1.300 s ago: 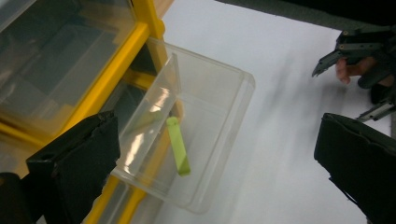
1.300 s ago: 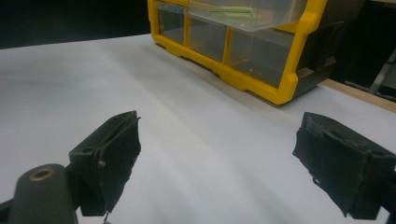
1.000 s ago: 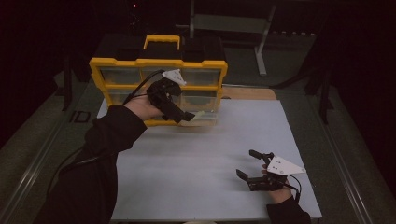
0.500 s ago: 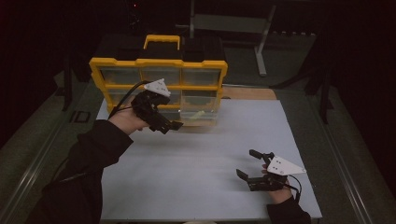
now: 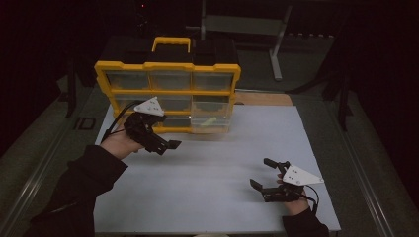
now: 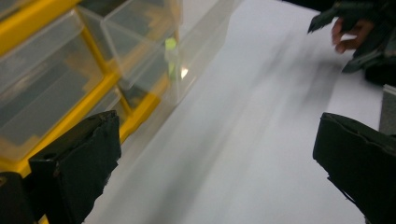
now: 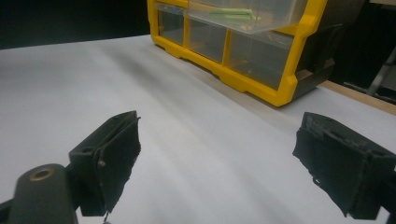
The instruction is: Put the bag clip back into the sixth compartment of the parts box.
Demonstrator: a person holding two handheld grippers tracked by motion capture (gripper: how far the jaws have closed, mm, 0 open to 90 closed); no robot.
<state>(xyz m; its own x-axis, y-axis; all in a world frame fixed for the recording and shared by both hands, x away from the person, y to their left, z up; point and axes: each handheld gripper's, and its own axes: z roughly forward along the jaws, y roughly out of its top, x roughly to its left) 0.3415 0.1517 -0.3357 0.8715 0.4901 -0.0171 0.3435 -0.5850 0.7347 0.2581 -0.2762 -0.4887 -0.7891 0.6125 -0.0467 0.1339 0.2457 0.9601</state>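
A big yellow plastic box with clear little drawers (image 5: pixel 168 96) stands at the far side of the white bench (image 5: pixel 212 163). It has a yellow handle on top. One clear plastic drawer (image 5: pixel 210 122) in the bottom row, on the right, is pulled out a bit. Inside it lies a thin light-green stick (image 5: pixel 208 121). In the left claw view the clear drawer (image 6: pixel 154 51) sticks out from the yellow frame (image 6: pixel 100 81), and the green stick (image 6: pixel 171 56) shows through its wall. In the right claw view the green stick (image 7: pixel 231 14) lies flat in the pulled-out drawer (image 7: pixel 247 16).

The left claw (image 5: pixel 165 144) is held up in the air, just in front of the bottom left part of the yellow box. Its two black jaws are wide apart and hold nothing. It is near the pulled-out drawer but does not touch it. A grey three-cornered plate sits on top of it, and a black cable hangs from it.

The right claw (image 5: pixel 264 174) is low over the white bench, near the front right side. It is well apart from the yellow box. Its jaws are spread wide too, with nothing between them. In the left claw view the person's other hand (image 6: pixel 350 35) shows far off at the top right.
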